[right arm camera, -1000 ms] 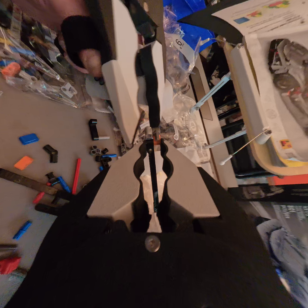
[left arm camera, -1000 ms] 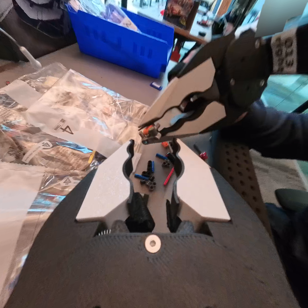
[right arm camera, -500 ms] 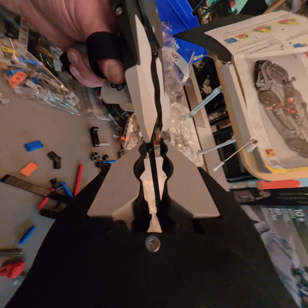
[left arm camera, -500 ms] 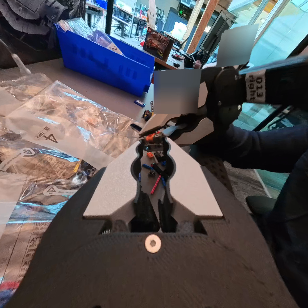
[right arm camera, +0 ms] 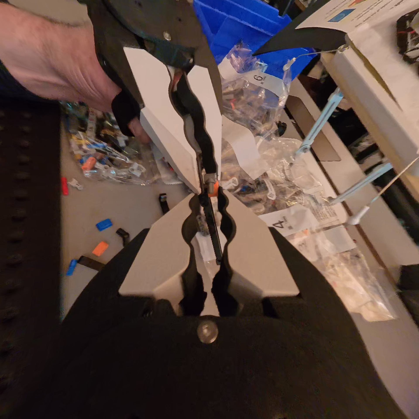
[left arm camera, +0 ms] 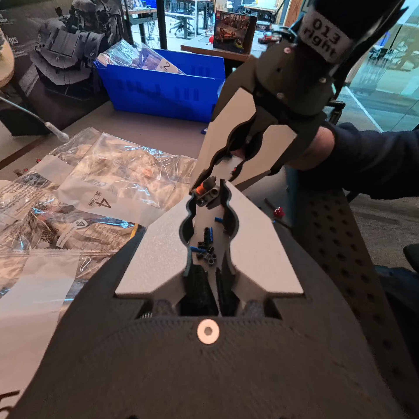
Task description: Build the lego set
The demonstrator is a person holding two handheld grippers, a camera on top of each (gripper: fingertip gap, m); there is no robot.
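A small lego assembly [left arm camera: 208, 193], a grey connector with an orange part, is held in the air between both grippers. My left gripper [left arm camera: 208, 190] is shut on its grey end. My right gripper [left arm camera: 214, 183] comes down from the upper right and meets it tip to tip. In the right wrist view the assembly [right arm camera: 210, 181] continues as a thin black axle [right arm camera: 210, 226]. The axle runs back between the narrow jaws of my right gripper [right arm camera: 206, 196], which grip it. The left gripper [right arm camera: 207, 179] reaches in from above, held by a hand.
Clear numbered parts bags [left arm camera: 108, 167] cover the table's left; they also show in the right wrist view [right arm camera: 260, 176]. A blue bin [left arm camera: 163, 95] stands behind. Loose black and blue pins [left arm camera: 206, 247] lie below the grippers. A black perforated board [left arm camera: 328, 238] is at right. An instruction booklet [right arm camera: 374, 68] sits on a stand.
My left gripper, open a second ago, has closed on the grey end of the assembly. Both grippers have shifted and tilted together; the right one now comes in more steeply from above.
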